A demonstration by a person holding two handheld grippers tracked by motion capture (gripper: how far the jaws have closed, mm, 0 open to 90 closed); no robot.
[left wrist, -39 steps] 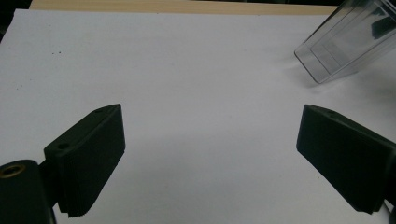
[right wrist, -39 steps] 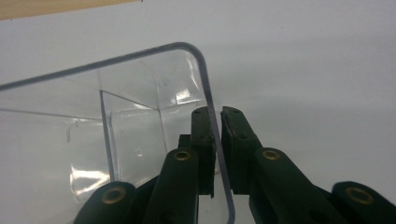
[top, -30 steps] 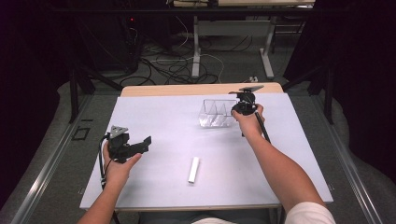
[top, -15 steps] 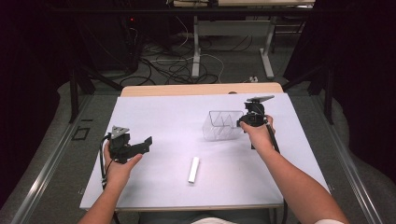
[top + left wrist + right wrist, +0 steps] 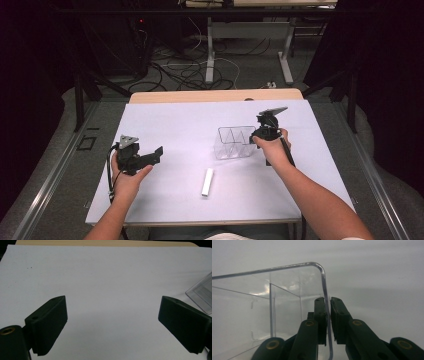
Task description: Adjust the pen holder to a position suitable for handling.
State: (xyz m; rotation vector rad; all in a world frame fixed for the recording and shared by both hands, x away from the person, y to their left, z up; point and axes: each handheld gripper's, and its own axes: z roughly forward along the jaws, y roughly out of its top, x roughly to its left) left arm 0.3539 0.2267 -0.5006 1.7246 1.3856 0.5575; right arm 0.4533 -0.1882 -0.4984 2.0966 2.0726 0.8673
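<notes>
The clear plastic bin (image 5: 236,142) stands upright on the white surface (image 5: 175,125), right of centre, with dividers inside it. The right tool (image 5: 261,134) has its jaws astride the bin's right-hand wall. In the right gripper view the wall (image 5: 325,315) runs up between the two pads, one inside the bin and one outside. The jaws have just been opening a little — a sliver of light shows on the outer side, so the grip looks to be easing rather than clamping hard.

The left tool (image 5: 150,156) sits near the left edge of the surface with its jaws spread wide and nothing between them. A small white bar (image 5: 207,181) lies flat nearer the person, well apart from the bin.

The step in hand looks like setting the bin down in its place. To do it well, let the base sit flat on the surface before the pads part fully. Then draw the tool straight up along the wall — a sideways pull would catch the rim and tip or skid the light bin.
</notes>
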